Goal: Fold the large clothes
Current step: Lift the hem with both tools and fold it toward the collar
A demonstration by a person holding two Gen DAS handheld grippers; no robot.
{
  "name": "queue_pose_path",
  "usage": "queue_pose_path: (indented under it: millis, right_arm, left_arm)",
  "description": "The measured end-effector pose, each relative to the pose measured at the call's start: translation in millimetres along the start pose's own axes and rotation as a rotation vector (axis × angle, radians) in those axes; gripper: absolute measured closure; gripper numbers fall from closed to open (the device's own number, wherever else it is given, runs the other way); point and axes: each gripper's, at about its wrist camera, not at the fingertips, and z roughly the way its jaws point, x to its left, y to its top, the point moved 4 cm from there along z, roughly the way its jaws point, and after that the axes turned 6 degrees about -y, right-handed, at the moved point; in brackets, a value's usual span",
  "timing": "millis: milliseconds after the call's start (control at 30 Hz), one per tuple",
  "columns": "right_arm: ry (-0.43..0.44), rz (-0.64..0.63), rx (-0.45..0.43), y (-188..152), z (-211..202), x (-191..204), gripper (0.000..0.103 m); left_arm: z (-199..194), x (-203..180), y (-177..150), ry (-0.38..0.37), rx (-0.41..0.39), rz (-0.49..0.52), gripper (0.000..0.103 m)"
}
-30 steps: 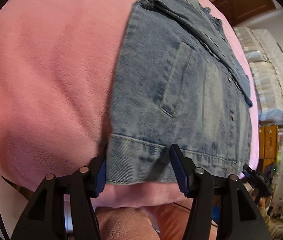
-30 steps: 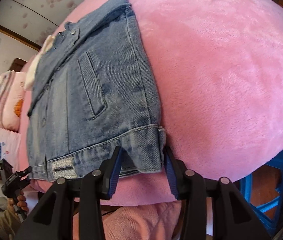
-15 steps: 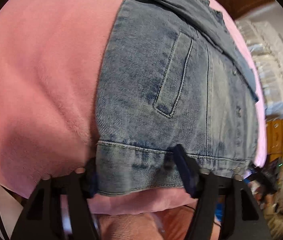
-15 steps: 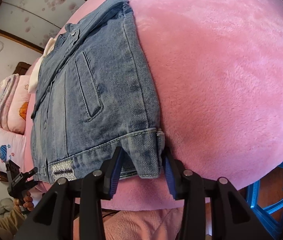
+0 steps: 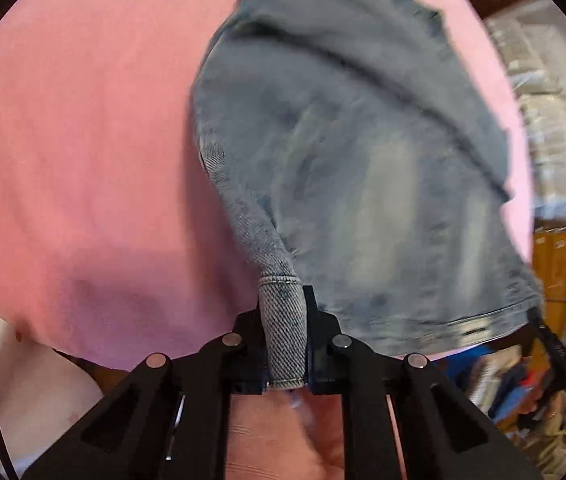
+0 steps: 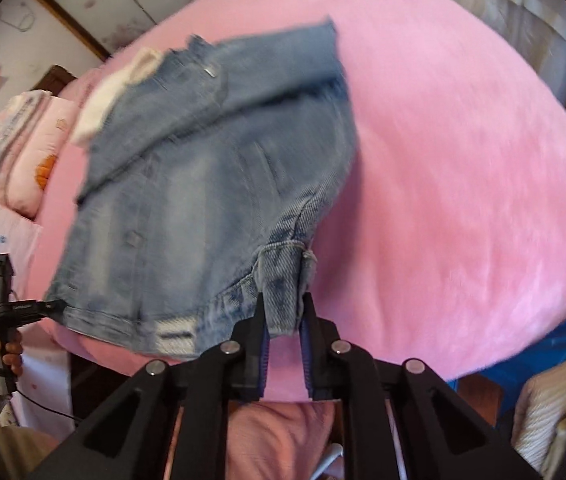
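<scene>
Both jaws, wide apart 1 s ago w/ the hem lying between them, have since closed and lifted it. Left hand-held gripper [image 5: 285,340] pinches the jacket [image 5: 363,168] at one hem corner, denim bunched into a narrow roll between its pads; right hand-held gripper [image 6: 285,320] clamps the opp. corner, jaws narrow on a fold of waistband. Jacket [image 6: 219,184] hangs from both grips w/ the hem raised off the bed [image 6: 463,160]; its collar end lies farther back on the pink cover. Denim is motion-blurred in both views. White fabric [image 6: 115,92] shows at the collar end. Pillows [image 6: 31,148] sit at the bed's far side, seen from the right wrist. From there the left unit and the hand [image 6: 5,350] holding it show at the hem's other end.
</scene>
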Motion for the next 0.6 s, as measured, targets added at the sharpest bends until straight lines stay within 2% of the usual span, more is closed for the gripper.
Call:
queue_pose_path:
  millis: [133,167,300,433,533,600]
  right_arm:
    - [0.076,-0.035,-0.056,55,-29,26,0.096]
    - [0.091,-0.038,-0.070,67,-32,31,0.096]
    - [0.158,-0.002,-0.138,136,-41,37,0.097]
    - [0.188,0.073,-0.182,215,-23,19,0.097]
    - [0.183,0.122,-0.171,265,10,6,0.097]
    - [0.163,0.149,-0.148,291,36,-2,0.097]
  left_arm:
    - [-36,-43,41,-0.122,-0.086,-0.032,0.094]
    - [-47,-54,60,-0.154,-0.124,-0.052,0.094]
    - [-70,-78,127,-0.199,-0.248,-0.124,0.094]
    - [-74,-72,207,-0.152,-0.364,-0.235,0.094]
    - [-58,-56,250,-0.127,-0.372,-0.315,0.092]
    - [-33,-50,279,-0.051,-0.337,-0.333,0.088]
